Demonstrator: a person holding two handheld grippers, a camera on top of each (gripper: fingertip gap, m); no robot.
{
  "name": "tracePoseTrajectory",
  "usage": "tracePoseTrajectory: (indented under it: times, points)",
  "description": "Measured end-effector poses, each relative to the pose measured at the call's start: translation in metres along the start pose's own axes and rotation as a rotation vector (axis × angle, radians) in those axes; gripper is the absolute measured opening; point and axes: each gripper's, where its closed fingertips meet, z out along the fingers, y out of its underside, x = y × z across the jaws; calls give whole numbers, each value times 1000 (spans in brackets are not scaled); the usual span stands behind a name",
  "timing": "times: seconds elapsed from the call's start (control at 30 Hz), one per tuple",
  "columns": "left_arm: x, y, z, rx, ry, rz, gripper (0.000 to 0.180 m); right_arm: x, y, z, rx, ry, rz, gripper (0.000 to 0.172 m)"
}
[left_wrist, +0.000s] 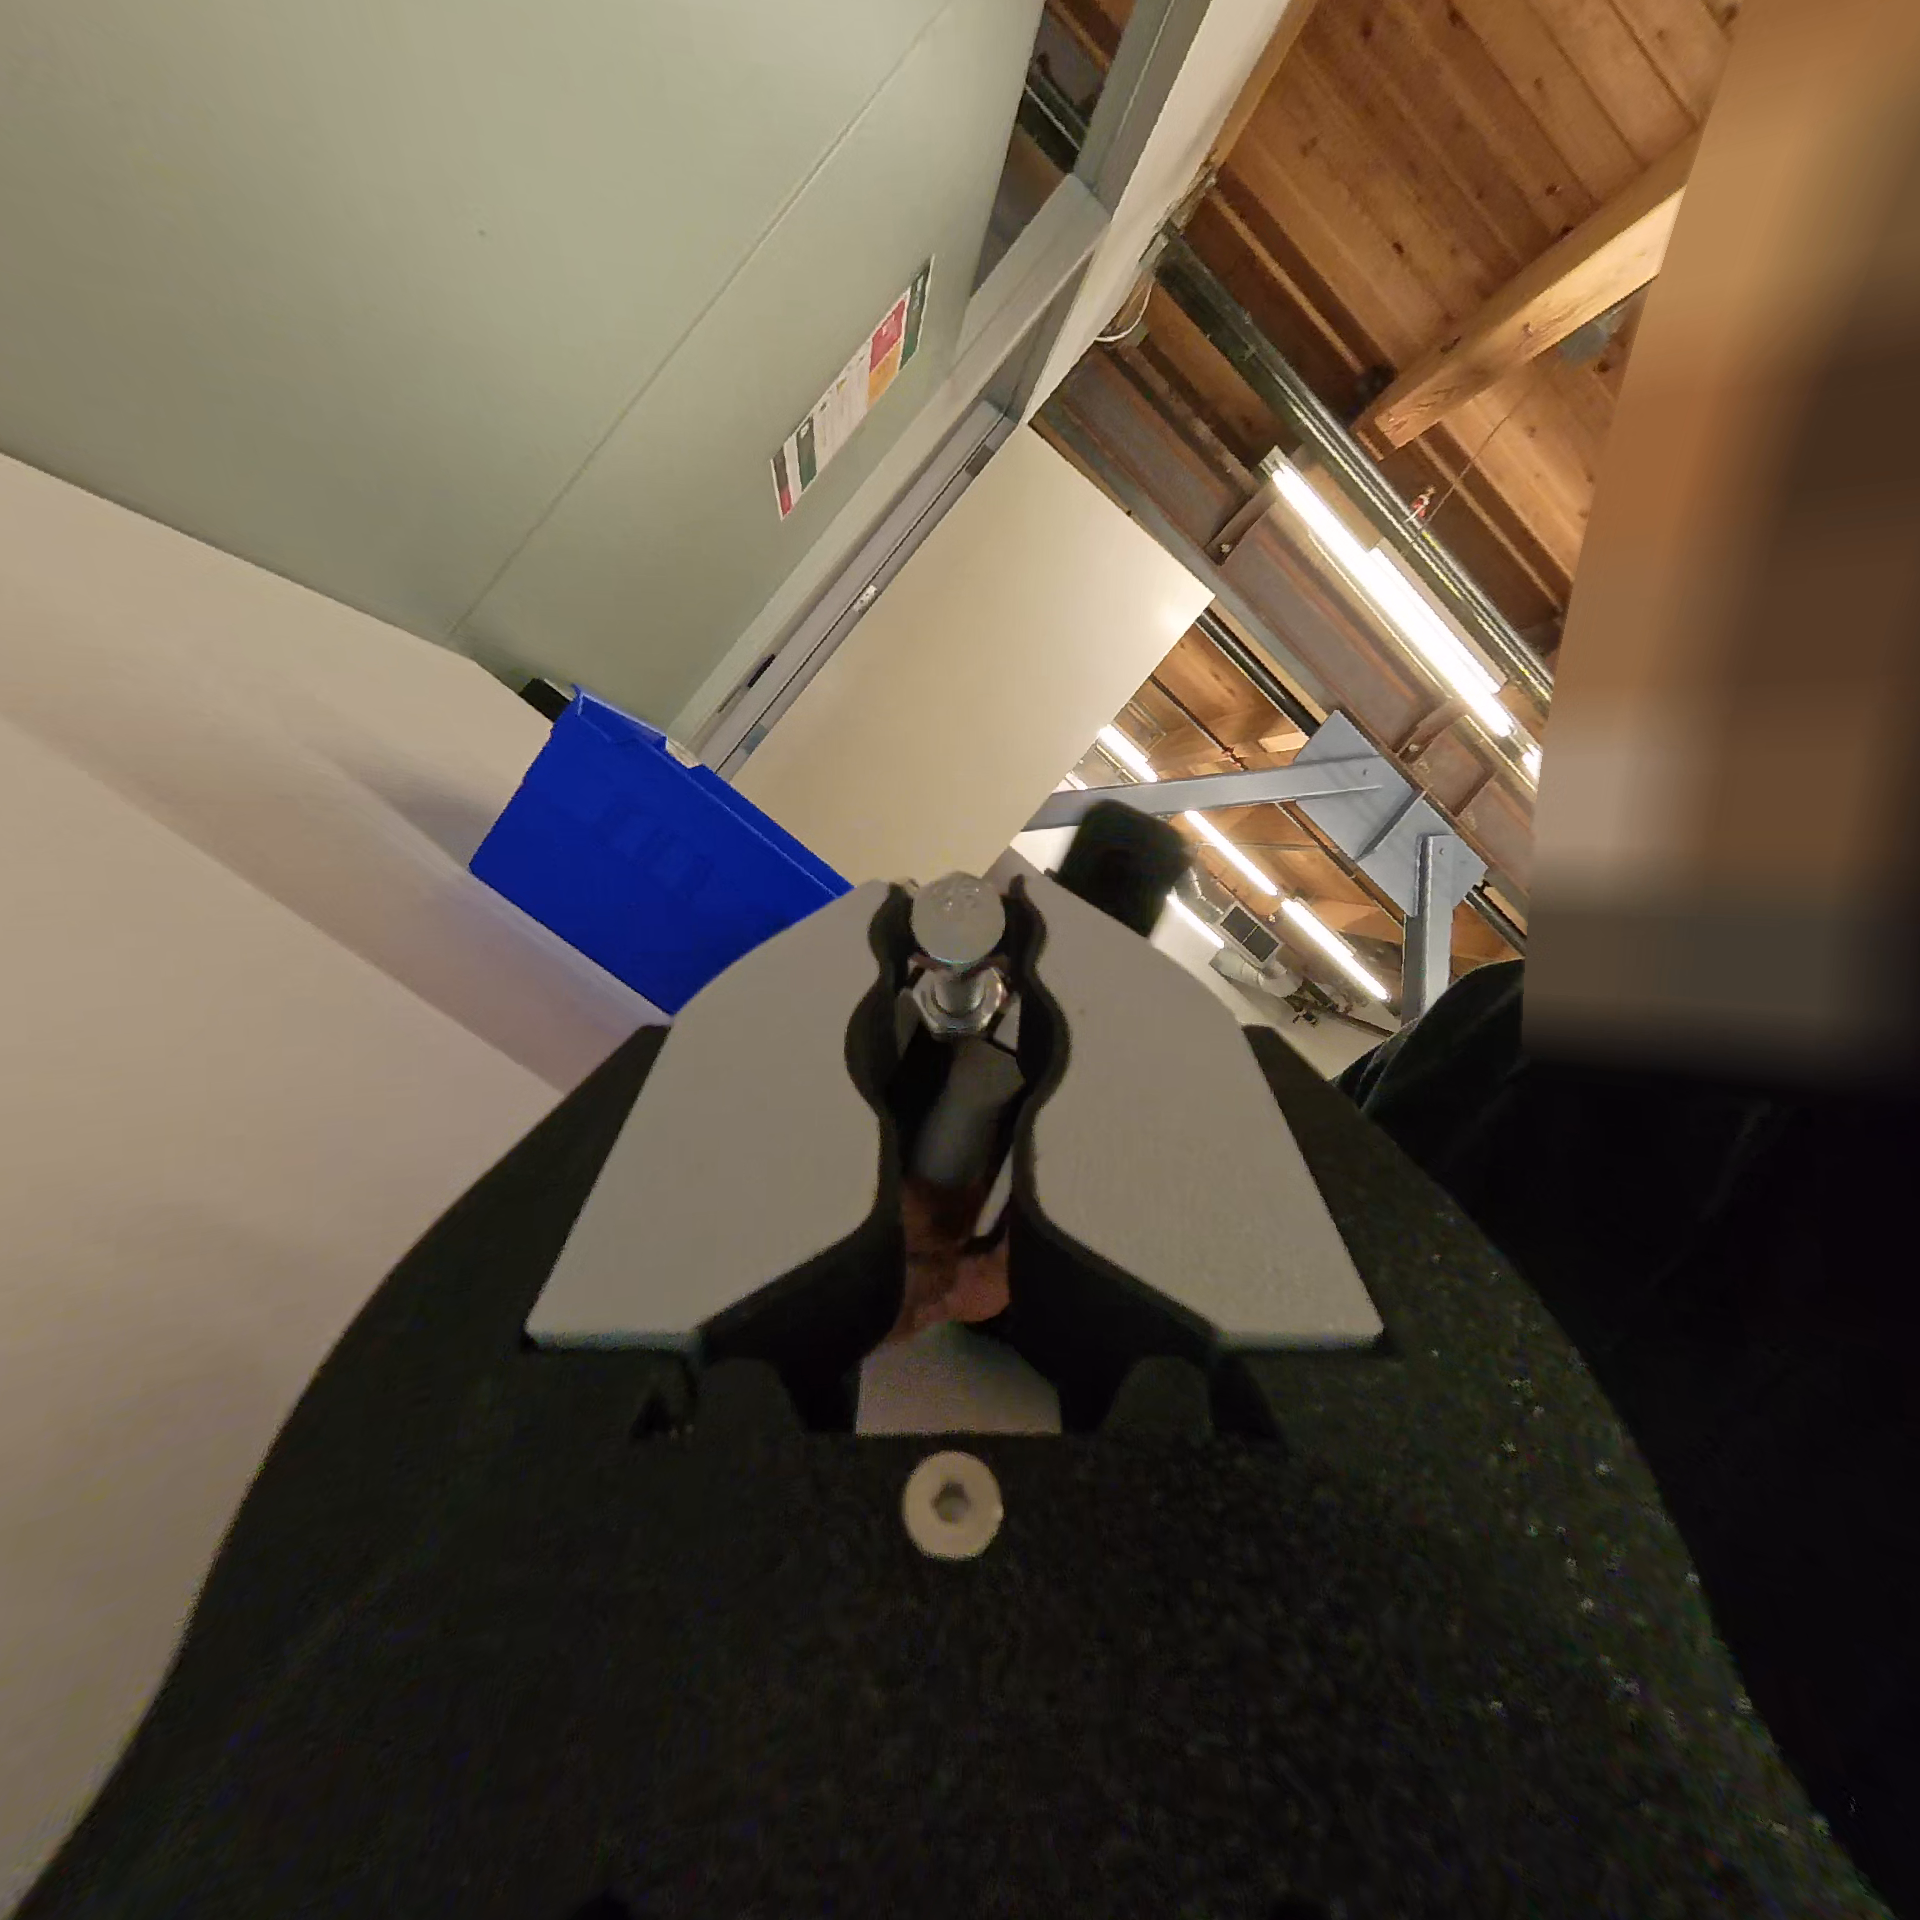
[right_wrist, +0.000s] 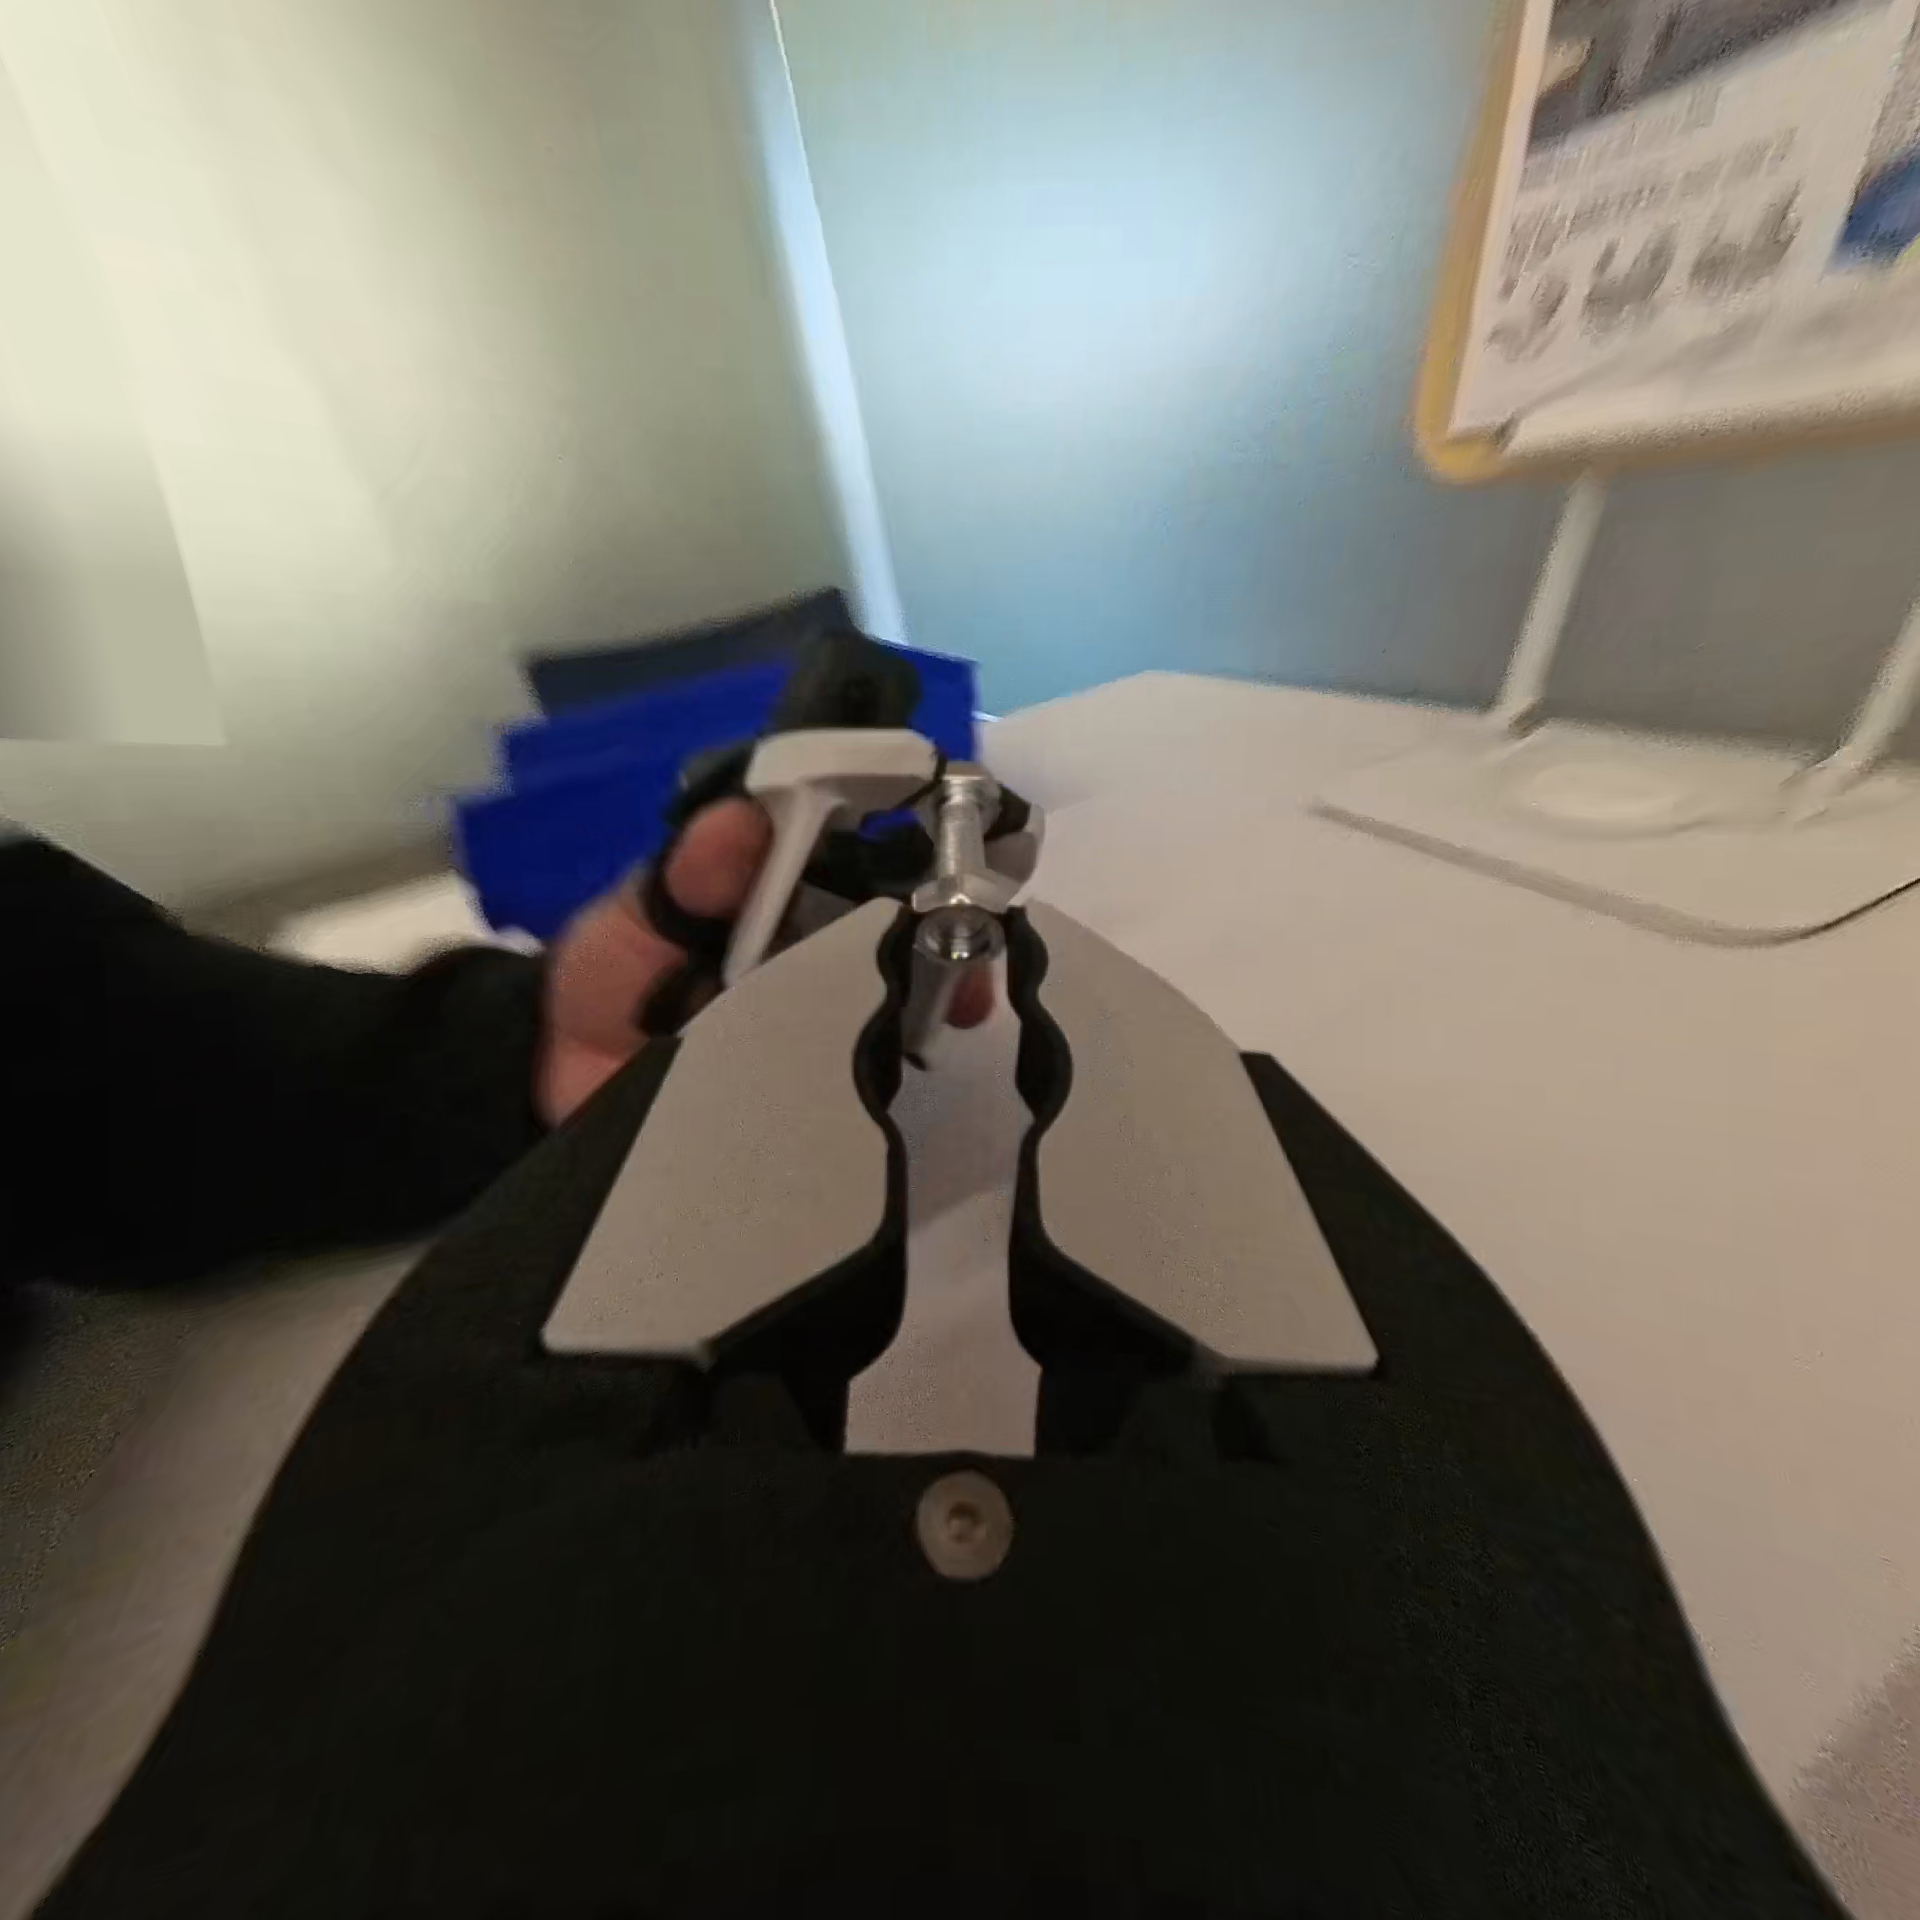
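My left gripper is shut on the head of a silver bolt and points up towards the ceiling. A silver hex nut sits on the shank below the head. In the right wrist view the left gripper holds the bolt just beyond my right gripper. The right fingertips close on the nut from either side. The shank's end shows between the right pads. A hand in a dark sleeve holds the left gripper.
A blue bin stands behind the grippers and also shows in the right wrist view. A white table lies below. A board on a white stand is at the far right. Walls are close behind.
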Motion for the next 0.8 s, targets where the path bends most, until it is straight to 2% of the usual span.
tracePoseTrajectory:
  times: [0.13, 0.2, 0.37, 0.57, 0.6, 0.67, 0.73, 0.8]
  points:
    - [-4, 2, -1, -8, -21, -51, 17, 3, 6, 1, -89, 195, -603, 17]
    - [-5, 3, -2, -11, -22, -68, 17, 4, 6, 0, -111, 258, -835, 17]
    - [-7, 4, -2, -6, -21, -150, 17, 4, 6, -1, -137, 331, -1122, 17]
    - [-8, 5, -2, 49, 19, -339, 17, -2, 5, -3, -169, 364, -1460, 17]
    - [-9, 5, -2, 59, 18, -356, 17, -1, 5, -3, -177, 363, -1477, 17]
    - [-10, 4, -1, 65, 12, -335, 17, -1, 4, -3, -163, 352, -1385, 17]
    - [-7, 1, -1, 78, 22, -279, 17, -6, 3, -3, -130, 287, -1165, 18]
    - [-4, -5, -3, 102, 33, -217, 17, -13, 3, -1, -94, 179, -865, 33]
